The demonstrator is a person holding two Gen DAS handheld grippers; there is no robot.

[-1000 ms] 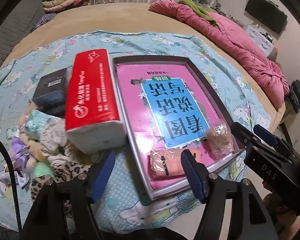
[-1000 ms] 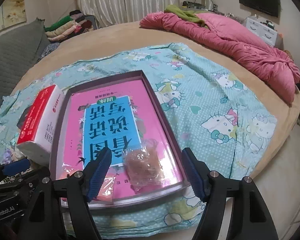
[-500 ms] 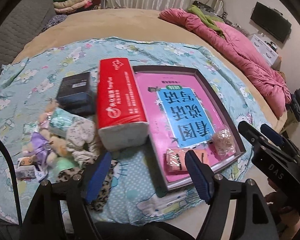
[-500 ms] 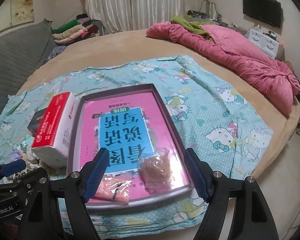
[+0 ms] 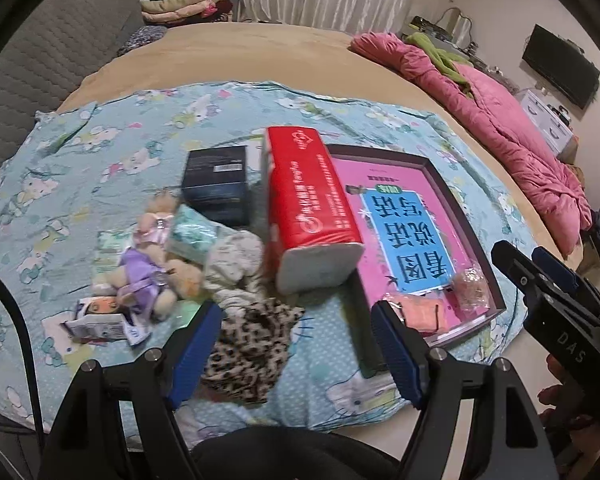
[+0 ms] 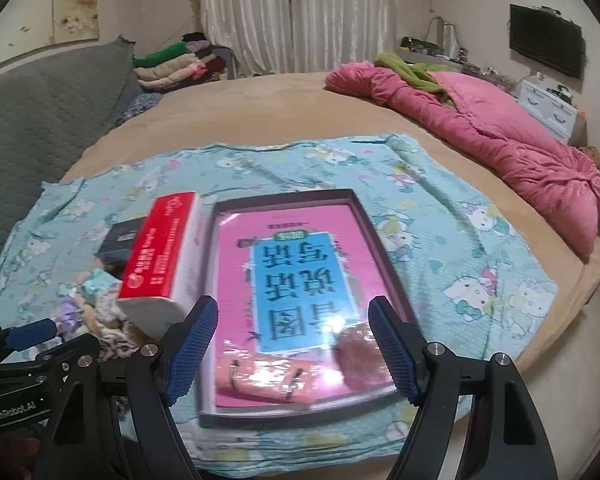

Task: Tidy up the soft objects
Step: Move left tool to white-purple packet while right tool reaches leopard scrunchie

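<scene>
- Left gripper (image 5: 296, 350): jaws spread, empty, above leopard-print cloth (image 5: 252, 348); it should descend straight and pinch the bunched middle.
- Right gripper (image 6: 294, 350): jaws spread, empty; tray (image 6: 380, 248) at 12 o'clock.

Right gripper (image 5: 572, 296) body, right edge of left wrist view: "DAS"
Left gripper (image 6: 16, 364) body, lower left of right wrist view: "GenRobot.AI"

The tissue pack (image 5: 308, 200) is red, the box (image 5: 416, 240) pink and blue, the cloth (image 5: 248, 344) leopard-spotted.
</scene>
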